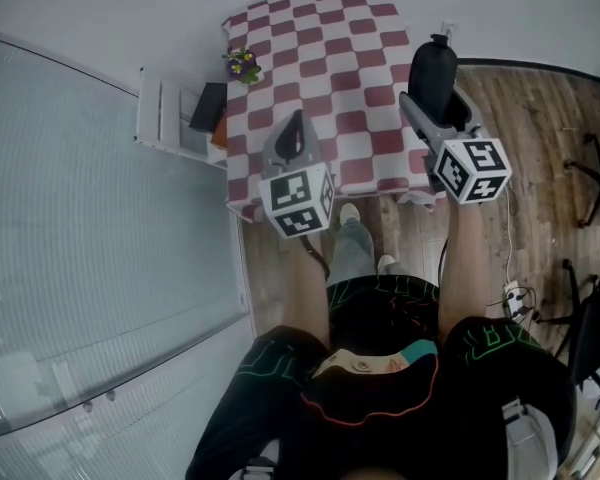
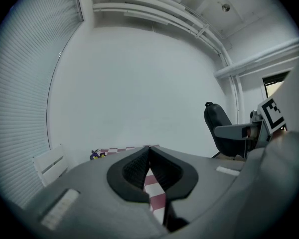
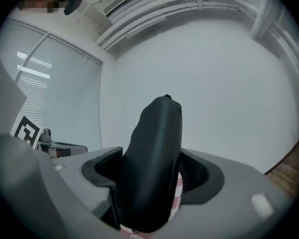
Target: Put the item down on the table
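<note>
The tall black oblong item with a smooth, soft-looking skin (image 3: 154, 143) stands upright between the jaws of the right gripper (image 1: 432, 96), which are closed onto its lower half; most of its length rises free above the pads. In the head view it hangs in the air at the right edge of the table with the red-and-white checked cloth (image 1: 320, 38), not yet touching it. Whether it is over the cloth or just past the rim is hard to tell, though checks do show under it in the right gripper view.

The left gripper (image 2: 149, 151) hovers over the near left part of the cloth, jaws pressed together with nothing between them.

The main risk, as I judge it, is position. Let go here, the item could miss the rim and fall to the brown wooden plank floor (image 1: 540, 118). Released from this height and upright, it would likely topple or bounce. The low grip also leaves it top-heavy, so a quick tilt may swing it. The small bunch of purple and yellow flowers (image 1: 243, 64) sits well apart at the far left corner.
</note>
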Demonstrator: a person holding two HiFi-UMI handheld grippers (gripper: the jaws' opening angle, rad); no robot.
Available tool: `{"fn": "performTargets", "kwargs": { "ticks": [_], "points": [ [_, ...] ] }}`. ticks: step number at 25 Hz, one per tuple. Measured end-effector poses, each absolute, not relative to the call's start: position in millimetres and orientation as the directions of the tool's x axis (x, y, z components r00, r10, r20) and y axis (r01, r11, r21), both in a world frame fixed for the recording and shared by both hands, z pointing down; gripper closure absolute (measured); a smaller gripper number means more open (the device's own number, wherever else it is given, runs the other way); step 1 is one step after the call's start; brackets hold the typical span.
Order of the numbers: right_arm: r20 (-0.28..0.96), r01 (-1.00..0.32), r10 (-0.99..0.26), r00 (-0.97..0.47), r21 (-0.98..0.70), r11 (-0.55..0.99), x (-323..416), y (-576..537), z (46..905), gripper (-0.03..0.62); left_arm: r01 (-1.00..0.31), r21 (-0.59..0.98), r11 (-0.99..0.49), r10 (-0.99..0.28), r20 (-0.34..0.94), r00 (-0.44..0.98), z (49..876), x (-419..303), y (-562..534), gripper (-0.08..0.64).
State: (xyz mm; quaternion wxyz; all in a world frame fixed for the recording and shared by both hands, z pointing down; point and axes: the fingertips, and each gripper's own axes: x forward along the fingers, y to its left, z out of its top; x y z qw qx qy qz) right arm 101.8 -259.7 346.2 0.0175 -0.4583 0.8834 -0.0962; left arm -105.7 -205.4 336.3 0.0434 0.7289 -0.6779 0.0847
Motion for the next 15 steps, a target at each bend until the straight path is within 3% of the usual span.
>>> {"fn": "performTargets", "kwargs": {
  "ticks": [15],
  "points": [
    [0.216, -0.823, -0.797, -0.564, -0.231, 0.519, 56, -330, 421, 0.241, -0.992, -0.011, -0.124, -0.932, 0.345, 0.112, 411, -139, -286, 0.551]
  ]
}}
